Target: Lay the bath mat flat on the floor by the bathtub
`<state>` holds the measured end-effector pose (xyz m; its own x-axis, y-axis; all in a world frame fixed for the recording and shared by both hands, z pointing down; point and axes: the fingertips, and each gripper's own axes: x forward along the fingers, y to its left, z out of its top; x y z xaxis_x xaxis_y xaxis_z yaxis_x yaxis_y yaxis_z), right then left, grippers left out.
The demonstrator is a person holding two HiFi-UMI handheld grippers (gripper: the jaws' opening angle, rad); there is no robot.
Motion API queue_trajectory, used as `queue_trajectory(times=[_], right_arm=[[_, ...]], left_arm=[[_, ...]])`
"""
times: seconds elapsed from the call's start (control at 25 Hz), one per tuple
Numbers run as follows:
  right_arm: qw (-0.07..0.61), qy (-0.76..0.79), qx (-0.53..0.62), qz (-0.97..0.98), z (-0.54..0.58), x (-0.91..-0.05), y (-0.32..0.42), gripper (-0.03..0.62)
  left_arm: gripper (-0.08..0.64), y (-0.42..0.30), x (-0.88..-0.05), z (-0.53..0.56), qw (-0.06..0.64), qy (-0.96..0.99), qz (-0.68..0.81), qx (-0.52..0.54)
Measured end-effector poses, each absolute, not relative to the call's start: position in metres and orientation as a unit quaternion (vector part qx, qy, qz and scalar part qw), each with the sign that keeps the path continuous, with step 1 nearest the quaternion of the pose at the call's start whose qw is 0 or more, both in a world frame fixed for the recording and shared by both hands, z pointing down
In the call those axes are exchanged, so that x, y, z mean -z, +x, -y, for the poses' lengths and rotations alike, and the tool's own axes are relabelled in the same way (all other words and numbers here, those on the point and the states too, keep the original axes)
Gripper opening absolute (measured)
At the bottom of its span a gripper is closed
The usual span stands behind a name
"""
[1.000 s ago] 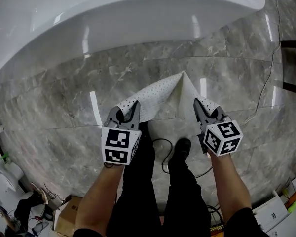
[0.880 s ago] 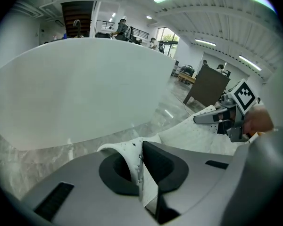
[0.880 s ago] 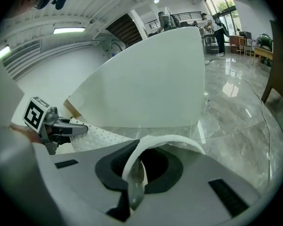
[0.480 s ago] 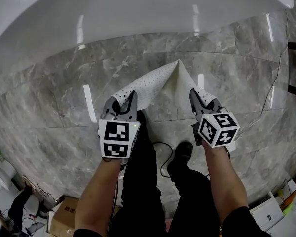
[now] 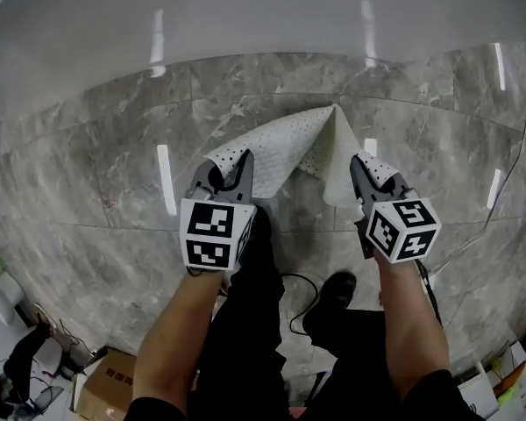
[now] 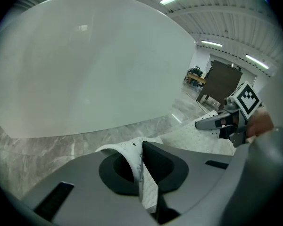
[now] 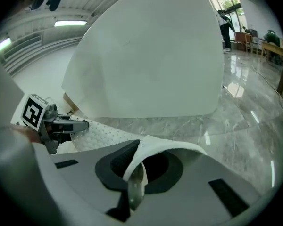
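Seen from above, a person stands on a grey marble tiled floor and holds a gripper in each bare-armed hand. A white glossy bathtub curves across the whole top of the head view. At the lower left edge sits a brown cardboard box.

Left of centre, the left gripper, grey with a black-and-white marker cube on it, points down and away from the person. Its jaws are clenched on one corner of a white bath mat dotted with small holes. The left gripper view shows the mat's edge pinched flat between the dark pads.

The mat stretches between the two grippers, over the floor just beside the bathtub. Its middle rises in a folded peak that points toward the tub. Whether its far edge touches the floor cannot be told.

Below the mat are the person's black trousers, a black shoe and a thin black cable on the tiles.

Right of centre, the right gripper, with its own marker cube, is clamped on the mat's other corner, which curls over one pad.
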<state>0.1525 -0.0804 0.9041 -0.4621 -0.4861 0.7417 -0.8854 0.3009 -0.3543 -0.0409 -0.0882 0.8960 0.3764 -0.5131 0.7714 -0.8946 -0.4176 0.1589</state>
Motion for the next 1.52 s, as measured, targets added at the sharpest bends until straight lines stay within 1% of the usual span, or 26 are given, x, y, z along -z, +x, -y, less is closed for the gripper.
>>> queue_trajectory(times=[0.12,0.28,0.4,0.52,0.6,0.76,0.84,1.04,1.2,1.28,1.44,1.52], right_arm=[[0.272,0.41,-0.361,0.792,0.105,-0.919,0.156,0.02],[0.337,0.3,-0.32,0.833,0.11,-0.941,0.153,0.021],[0.39,0.239,-0.274,0.846,0.105,-0.955,0.16,0.021],[0.419,0.209,-0.23,0.853,0.107,-0.962,0.177,0.021],[0.42,0.219,-0.227,0.851,0.116,-0.967,0.197,0.021],[0.395,0.271,-0.3,0.825,0.122,-0.967,0.237,0.021],[0.396,0.277,-0.321,0.815,0.111,-0.969,0.251,0.021],[0.455,0.301,-0.278,0.791,0.112,-0.991,0.295,0.021],[0.478,0.335,-0.24,0.776,0.131,-1.001,0.302,0.021],[0.492,0.341,-0.222,0.77,0.137,-1.011,0.301,0.021],[0.512,0.353,-0.225,0.75,0.143,-1.04,0.313,0.021],[0.516,0.361,-0.247,0.736,0.143,-1.056,0.323,0.021]], left_arm=[[0.025,-0.051,-0.921,0.093,0.287,0.775,0.458,-0.327],[0.025,-0.08,-0.948,0.108,0.26,0.771,0.471,-0.34],[0.025,-0.093,-0.97,0.107,0.236,0.767,0.469,-0.368],[0.023,-0.093,-0.99,0.087,0.217,0.773,0.437,-0.405],[0.025,-0.095,-0.997,0.076,0.214,0.778,0.422,-0.413],[0.025,-0.107,-0.998,0.074,0.224,0.77,0.436,-0.409],[0.023,-0.115,-0.999,0.07,0.227,0.755,0.444,-0.426],[0.021,-0.146,-1.011,0.065,0.255,0.709,0.472,-0.458],[0.021,-0.159,-1.017,0.046,0.289,0.694,0.483,-0.448],[0.021,-0.164,-1.016,0.042,0.281,0.693,0.483,-0.456],[0.021,-0.171,-1.012,0.063,0.236,0.7,0.463,-0.49],[0.021,-0.171,-1.013,0.076,0.245,0.703,0.445,-0.497]])
